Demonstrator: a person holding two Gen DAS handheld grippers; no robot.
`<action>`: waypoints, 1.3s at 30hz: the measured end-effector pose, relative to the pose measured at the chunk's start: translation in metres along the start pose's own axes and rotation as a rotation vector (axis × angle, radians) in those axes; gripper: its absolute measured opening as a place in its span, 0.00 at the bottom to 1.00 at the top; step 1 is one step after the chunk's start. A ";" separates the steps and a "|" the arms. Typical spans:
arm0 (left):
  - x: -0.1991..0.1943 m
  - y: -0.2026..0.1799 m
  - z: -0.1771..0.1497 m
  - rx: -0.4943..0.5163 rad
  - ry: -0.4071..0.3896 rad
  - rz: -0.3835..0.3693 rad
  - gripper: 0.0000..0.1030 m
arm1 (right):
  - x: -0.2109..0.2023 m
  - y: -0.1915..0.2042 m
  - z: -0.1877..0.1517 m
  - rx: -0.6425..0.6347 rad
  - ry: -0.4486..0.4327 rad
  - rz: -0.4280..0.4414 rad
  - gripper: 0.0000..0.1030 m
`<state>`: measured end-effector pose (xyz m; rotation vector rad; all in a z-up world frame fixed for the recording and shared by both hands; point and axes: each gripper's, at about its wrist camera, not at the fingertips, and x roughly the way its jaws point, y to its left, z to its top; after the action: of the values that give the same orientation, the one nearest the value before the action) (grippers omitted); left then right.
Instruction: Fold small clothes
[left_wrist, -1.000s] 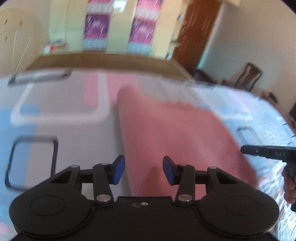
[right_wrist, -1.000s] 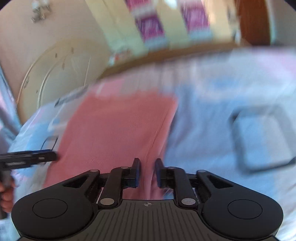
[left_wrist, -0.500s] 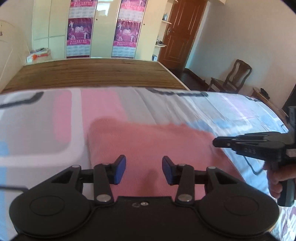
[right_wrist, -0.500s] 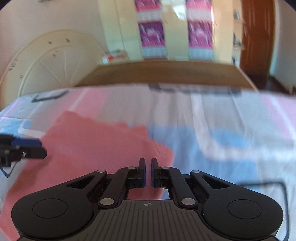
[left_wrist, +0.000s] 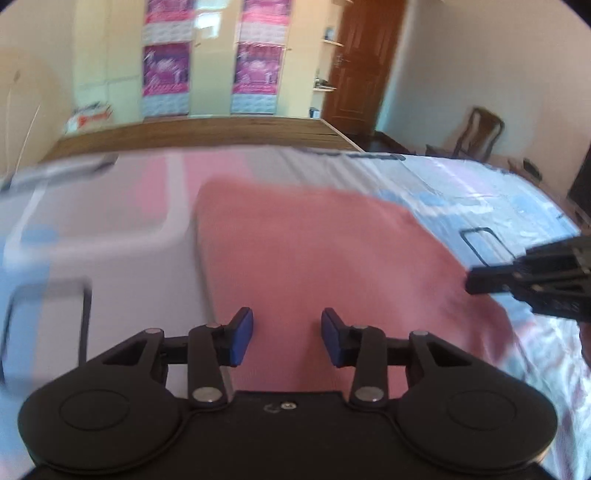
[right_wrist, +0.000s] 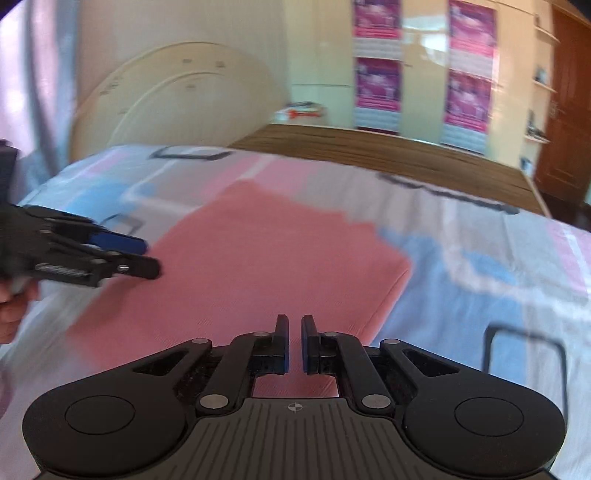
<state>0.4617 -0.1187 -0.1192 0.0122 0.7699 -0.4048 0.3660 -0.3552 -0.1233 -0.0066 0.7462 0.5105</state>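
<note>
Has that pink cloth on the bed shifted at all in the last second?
Cannot tell. The pink cloth appears differently placed against the bedsheet pattern, but both cameras swung and blurred, so any shift may be only the view changing.

cloth (left_wrist: 325, 258) on bed (left_wrist: 110, 258) (grippers above)

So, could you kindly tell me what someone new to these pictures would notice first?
The pink cloth stands out first, spread flat in the middle of the patterned bedsheet with its blue and pink blocks. Next come the two black claws over it: the left claw with its blue pads apart and nothing between them, and the right claw nearly closed, gripping nothing. Behind the bed, bright pink posters hang on pale wardrobe doors.
</note>
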 end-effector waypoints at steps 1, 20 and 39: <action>-0.005 0.000 -0.012 0.001 0.000 0.028 0.40 | -0.005 0.006 -0.011 -0.004 0.009 0.028 0.05; -0.015 -0.002 -0.048 -0.074 0.073 0.132 0.54 | 0.016 0.027 -0.043 -0.063 0.155 -0.232 0.00; 0.023 0.012 0.003 -0.125 0.065 0.116 0.71 | 0.057 0.028 0.004 0.003 0.081 -0.199 0.00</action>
<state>0.4832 -0.1162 -0.1342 -0.0468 0.8529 -0.2462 0.3911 -0.3053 -0.1527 -0.0980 0.8158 0.3211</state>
